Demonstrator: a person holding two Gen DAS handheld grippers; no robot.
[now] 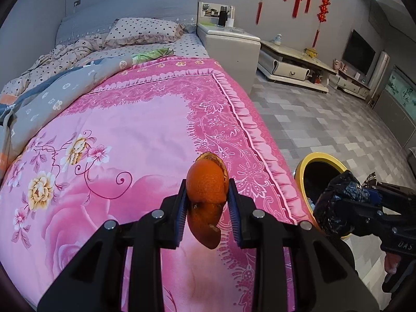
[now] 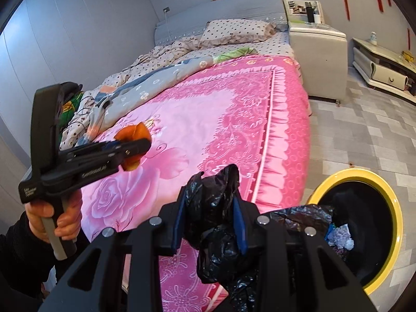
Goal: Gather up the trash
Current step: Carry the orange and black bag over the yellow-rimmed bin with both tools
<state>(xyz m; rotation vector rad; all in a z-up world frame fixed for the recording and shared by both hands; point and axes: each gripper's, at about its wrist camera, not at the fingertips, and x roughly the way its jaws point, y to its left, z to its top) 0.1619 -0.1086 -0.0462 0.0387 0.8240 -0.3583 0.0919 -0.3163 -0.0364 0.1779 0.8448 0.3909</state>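
My left gripper (image 1: 207,191) is shut on a curled orange peel (image 1: 206,184), held above the pink flowered bedspread (image 1: 135,135). The right wrist view shows the same peel (image 2: 134,135) in that gripper (image 2: 135,147), gripped by a hand at the left. My right gripper (image 2: 210,209) is shut on a crumpled black plastic bag (image 2: 218,223); in the left wrist view this bag (image 1: 338,202) hangs in front of the bin. A yellow-rimmed bin (image 2: 390,202) with a black liner stands on the floor beside the bed, with crumpled paper (image 2: 340,236) inside.
A white bedside cabinet (image 1: 231,44) stands beyond the bed's far corner. Low white TV units (image 1: 293,62) and a television (image 1: 360,54) line the far wall. Grey tiled floor (image 1: 325,119) stretches to the right of the bed. Rumpled quilts and a dotted pillow (image 1: 143,31) lie at the bed's head.
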